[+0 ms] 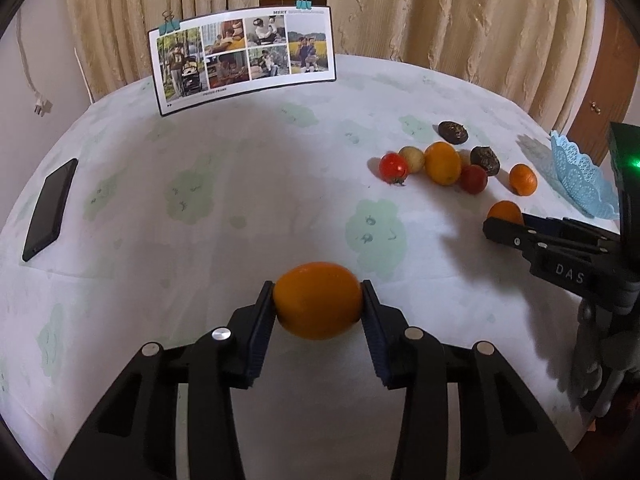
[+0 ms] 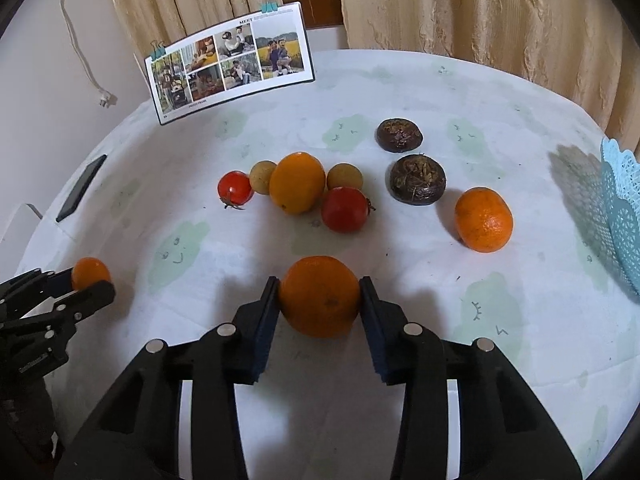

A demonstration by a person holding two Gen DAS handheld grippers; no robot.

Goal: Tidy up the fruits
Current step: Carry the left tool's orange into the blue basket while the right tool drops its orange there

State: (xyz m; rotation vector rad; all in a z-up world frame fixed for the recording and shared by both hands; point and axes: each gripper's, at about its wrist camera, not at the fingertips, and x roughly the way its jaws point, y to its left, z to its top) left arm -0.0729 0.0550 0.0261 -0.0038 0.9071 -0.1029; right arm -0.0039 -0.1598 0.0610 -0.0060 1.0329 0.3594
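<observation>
In the left wrist view my left gripper (image 1: 318,286) is shut on a smooth orange fruit (image 1: 318,304), pads pressing both sides, just above the tablecloth. In the right wrist view my right gripper (image 2: 320,280) is shut on a dimpled mandarin (image 2: 320,300). Loose on the cloth beyond it lie another mandarin (image 2: 484,219), a yellow-orange fruit (image 2: 297,182), two red tomatoes (image 2: 235,187), two small tan fruits (image 2: 345,176) and two dark brown bulbs (image 2: 418,179). The blue lace basket (image 2: 624,208) stands at the right edge.
A black phone (image 1: 50,208) lies at the table's left side. A photo card (image 1: 244,56) held by clips stands at the back. Curtains hang behind the round table. A white cord with a plug (image 1: 42,106) dangles on the left wall.
</observation>
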